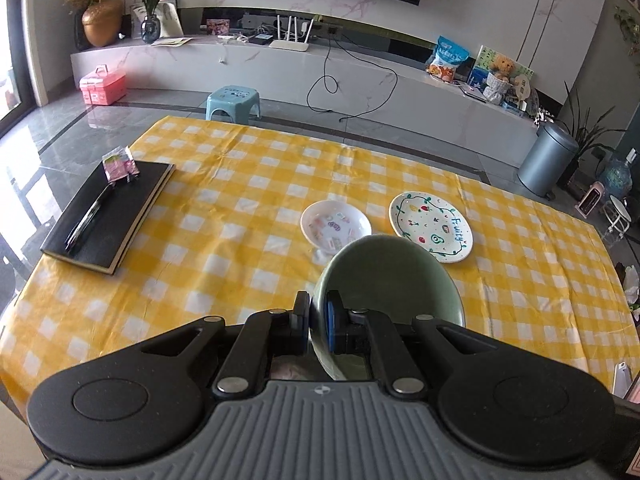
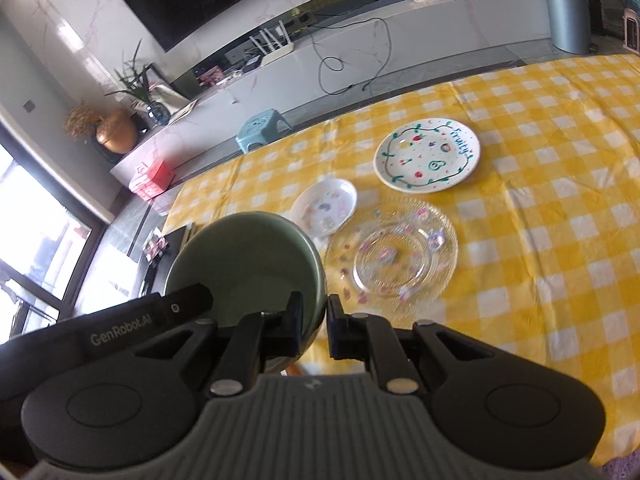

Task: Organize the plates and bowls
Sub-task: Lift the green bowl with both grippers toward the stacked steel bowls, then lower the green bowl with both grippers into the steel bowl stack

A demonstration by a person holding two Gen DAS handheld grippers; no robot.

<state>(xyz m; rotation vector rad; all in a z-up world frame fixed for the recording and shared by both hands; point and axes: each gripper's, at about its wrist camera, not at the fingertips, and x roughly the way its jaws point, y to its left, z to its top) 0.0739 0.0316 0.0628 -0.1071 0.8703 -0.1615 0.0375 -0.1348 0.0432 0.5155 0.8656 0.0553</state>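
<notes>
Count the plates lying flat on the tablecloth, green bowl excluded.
3. The Fruity plate lies farthest back, the small white plate to its left and nearer, and the clear glass plate nearest, just right of the held green bowl. The bowl may hide more.

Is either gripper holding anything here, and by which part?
Both grip the green ceramic bowl by its rim: the left gripper on one side, the right gripper on the opposite side.

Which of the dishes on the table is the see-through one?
The glass plate, nearest the green bowl, is clear with ribbed rings. The Fruity plate and the small dish are opaque white.
</notes>
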